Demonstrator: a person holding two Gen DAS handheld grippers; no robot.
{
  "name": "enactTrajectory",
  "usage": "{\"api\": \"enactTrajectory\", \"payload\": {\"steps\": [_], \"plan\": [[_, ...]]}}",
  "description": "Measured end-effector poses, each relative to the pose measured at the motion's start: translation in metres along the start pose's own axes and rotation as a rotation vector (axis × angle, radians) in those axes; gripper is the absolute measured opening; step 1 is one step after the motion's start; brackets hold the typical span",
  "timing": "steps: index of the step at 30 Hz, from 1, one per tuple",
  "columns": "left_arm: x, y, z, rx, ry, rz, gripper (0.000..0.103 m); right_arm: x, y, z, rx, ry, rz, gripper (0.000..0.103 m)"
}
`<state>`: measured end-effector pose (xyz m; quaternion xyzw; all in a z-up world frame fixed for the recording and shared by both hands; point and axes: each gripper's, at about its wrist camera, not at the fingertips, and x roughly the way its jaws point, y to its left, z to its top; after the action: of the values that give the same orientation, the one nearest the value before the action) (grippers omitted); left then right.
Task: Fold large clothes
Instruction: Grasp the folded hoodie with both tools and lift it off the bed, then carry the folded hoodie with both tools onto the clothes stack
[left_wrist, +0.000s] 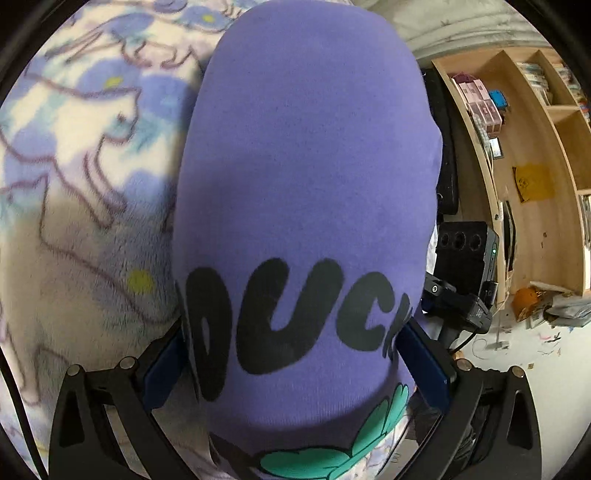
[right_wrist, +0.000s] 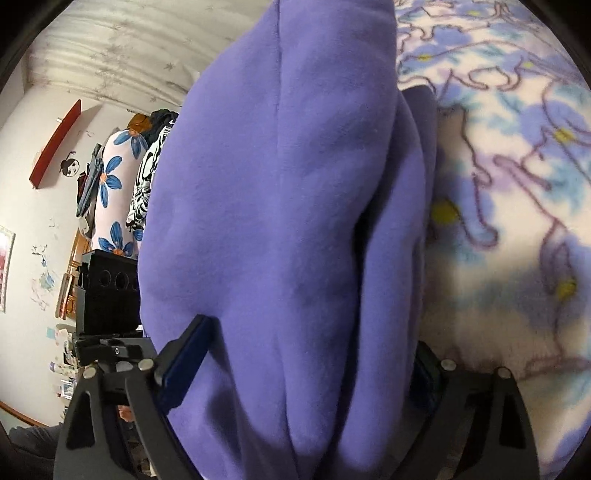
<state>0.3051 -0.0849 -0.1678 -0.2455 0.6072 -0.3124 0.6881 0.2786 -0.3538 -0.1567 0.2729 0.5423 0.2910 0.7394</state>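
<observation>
A thick, folded purple sweatshirt (left_wrist: 306, 166) with black "DUCK" lettering and a teal print fills the left wrist view. It sits between the fingers of my left gripper (left_wrist: 291, 332), whose blue pads (left_wrist: 166, 369) press on both its sides. In the right wrist view the same purple sweatshirt (right_wrist: 277, 203) bulges in folds between the fingers of my right gripper (right_wrist: 310, 343). The left pad (right_wrist: 184, 365) lies against the cloth, and the right finger is mostly hidden under it. The jaws of both stand wide around the bundle.
A fleece blanket (left_wrist: 74, 184) with blue flowers lies under and beside the sweatshirt, also blanket (right_wrist: 517, 184). The other gripper's black body (left_wrist: 465, 254) is close alongside. Wooden shelves (left_wrist: 524, 147) stand to the right, and hanging clothes (right_wrist: 118, 177) to the left.
</observation>
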Motion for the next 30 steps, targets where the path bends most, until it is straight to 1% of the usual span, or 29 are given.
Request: {"api": "enactTrajectory", "payload": {"steps": [3, 7, 9, 11, 13, 15, 16, 18, 20, 22, 25, 30], "plan": [[0.003, -0.017, 0.003, 0.086, -0.025, 0.062, 0.103, -0.001, -0.004, -0.001, 0.012, 0.0, 0.001, 0.093], [0.006, -0.021, 0.008, 0.093, -0.019, 0.08, 0.103, -0.004, -0.006, -0.005, 0.015, -0.019, -0.009, 0.092], [0.004, -0.028, 0.009, 0.108, -0.027, 0.105, 0.103, -0.005, -0.004, -0.007, 0.01, -0.03, -0.007, 0.09], [0.0, -0.033, 0.007, 0.125, -0.04, 0.118, 0.103, -0.01, -0.001, -0.009, 0.007, -0.042, 0.006, 0.079], [-0.003, -0.04, 0.006, 0.165, -0.051, 0.122, 0.103, -0.016, 0.007, -0.012, -0.011, -0.061, 0.014, 0.07], [-0.009, -0.047, 0.003, 0.217, -0.067, 0.123, 0.103, -0.023, 0.017, -0.016, -0.03, -0.084, 0.011, 0.066], [-0.014, -0.052, 0.001, 0.239, -0.081, 0.123, 0.103, -0.026, 0.022, -0.018, -0.035, -0.095, 0.016, 0.063], [-0.029, -0.056, -0.002, 0.252, -0.102, 0.112, 0.103, -0.032, 0.036, -0.025, -0.048, -0.117, 0.017, 0.061], [-0.043, -0.058, -0.005, 0.232, -0.098, 0.086, 0.102, -0.036, 0.05, -0.034, -0.066, -0.138, 0.008, 0.061], [-0.057, -0.059, -0.015, 0.222, -0.092, 0.077, 0.102, -0.04, 0.069, -0.046, -0.084, -0.158, -0.003, 0.061], [-0.086, -0.06, -0.038, 0.222, -0.1, 0.077, 0.102, -0.039, 0.098, -0.067, -0.111, -0.169, -0.012, 0.061], [-0.152, -0.05, -0.082, 0.227, -0.152, 0.087, 0.102, -0.033, 0.154, -0.096, -0.17, -0.182, -0.002, 0.061]]}}
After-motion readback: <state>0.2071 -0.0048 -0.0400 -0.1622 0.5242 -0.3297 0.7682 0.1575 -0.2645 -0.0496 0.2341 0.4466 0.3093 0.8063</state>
